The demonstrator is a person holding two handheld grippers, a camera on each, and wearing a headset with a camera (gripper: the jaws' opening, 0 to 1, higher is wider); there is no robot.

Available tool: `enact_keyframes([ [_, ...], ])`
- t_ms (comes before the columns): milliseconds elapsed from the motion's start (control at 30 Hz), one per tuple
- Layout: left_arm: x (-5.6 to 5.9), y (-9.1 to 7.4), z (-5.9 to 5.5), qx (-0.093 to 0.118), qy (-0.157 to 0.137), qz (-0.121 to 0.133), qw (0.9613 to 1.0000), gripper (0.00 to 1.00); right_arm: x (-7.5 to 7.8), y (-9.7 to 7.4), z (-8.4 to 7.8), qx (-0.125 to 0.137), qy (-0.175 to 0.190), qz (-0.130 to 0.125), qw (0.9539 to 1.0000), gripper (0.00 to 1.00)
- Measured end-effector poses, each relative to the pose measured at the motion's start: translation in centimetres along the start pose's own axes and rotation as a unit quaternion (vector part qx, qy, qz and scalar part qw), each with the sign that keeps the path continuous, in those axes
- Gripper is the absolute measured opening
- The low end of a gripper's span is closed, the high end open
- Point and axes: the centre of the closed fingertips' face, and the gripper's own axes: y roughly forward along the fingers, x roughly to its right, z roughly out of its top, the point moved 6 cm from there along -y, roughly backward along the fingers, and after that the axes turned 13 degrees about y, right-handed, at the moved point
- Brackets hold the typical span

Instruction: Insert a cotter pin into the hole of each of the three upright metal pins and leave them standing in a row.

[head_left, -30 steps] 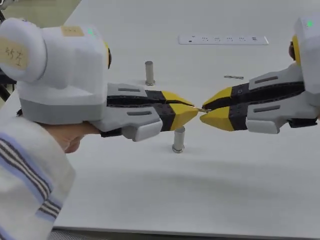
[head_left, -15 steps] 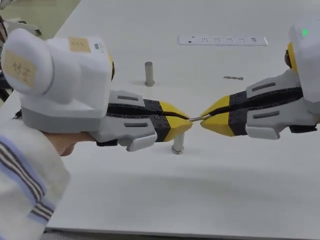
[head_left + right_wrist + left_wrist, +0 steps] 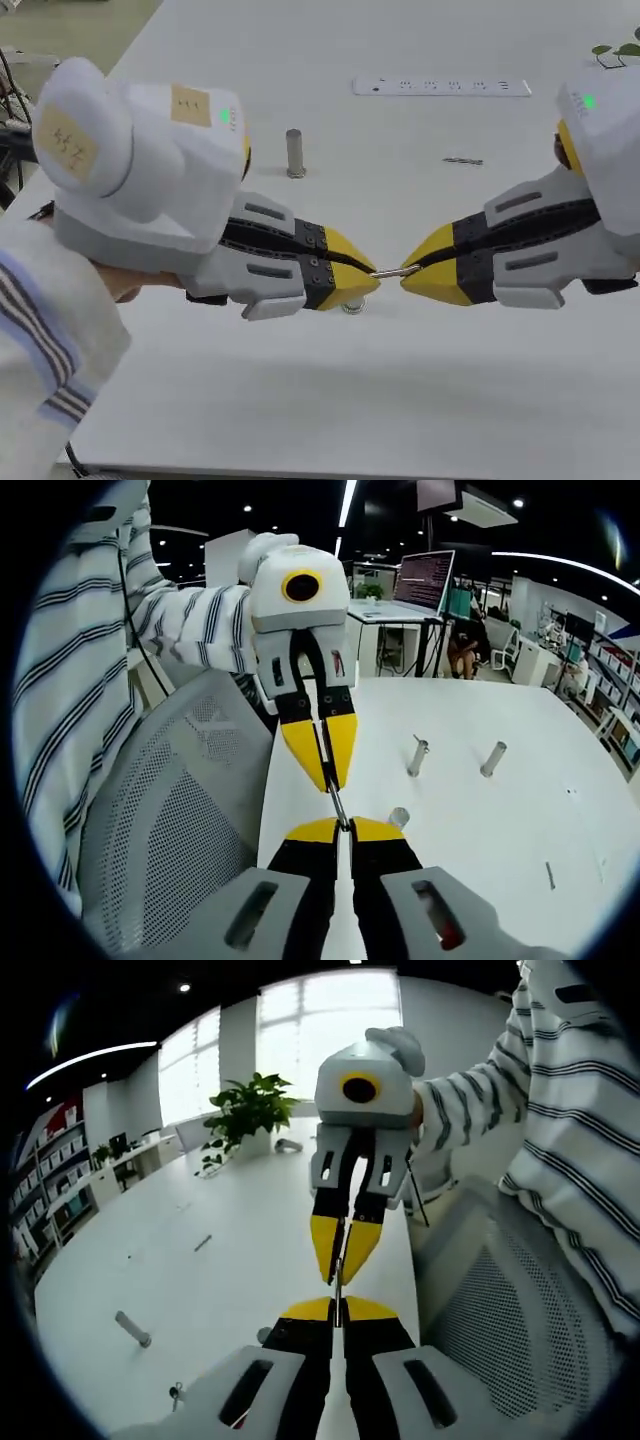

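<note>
My left gripper point(image 3: 374, 278) and right gripper point(image 3: 406, 274) meet tip to tip above the table, both shut on one thin cotter pin point(image 3: 391, 271) that bridges them. In the left gripper view the cotter pin point(image 3: 338, 1285) runs from my jaws up into the right gripper point(image 3: 341, 1272). The right gripper view shows the pin point(image 3: 338, 805) between my tips and the left gripper point(image 3: 329, 780). One upright metal pin point(image 3: 294, 153) stands at the back. A second metal pin point(image 3: 352, 307) is mostly hidden under the left gripper's tip. The right gripper view shows three metal pins point(image 3: 417, 756) point(image 3: 493, 759) point(image 3: 398, 817).
A loose cotter pin point(image 3: 463, 160) lies on the white table point(image 3: 330, 400) at the back right. A white power strip point(image 3: 440, 87) lies along the far edge. A mesh chair point(image 3: 180, 810) and a person's striped sleeve point(image 3: 40, 340) are near the table's front edge.
Both grippers, still joined by the cotter pin, have come lower and nearer in the picture. The left gripper's tip now covers most of the near metal pin.
</note>
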Motion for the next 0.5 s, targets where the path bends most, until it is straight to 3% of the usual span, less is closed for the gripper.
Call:
enact_keyframes([
  [267,0.6,0.7,0.1,-0.013,0.011,-0.029,0.9994,0.0,-0.4,0.0,-1.0,-0.023,0.0,0.017,0.9996,0.0],
  [400,0.6,0.8,0.0,-0.005,-0.024,-0.025,0.9994,0.0,-0.1,-0.3,-1.2,-0.01,0.009,0.018,0.9998,0.0],
  [500,0.6,0.8,-0.1,-0.001,-0.035,-0.022,0.9992,0.0,-0.1,-0.2,-1.2,-0.005,0.021,0.019,0.9996,0.0],
])
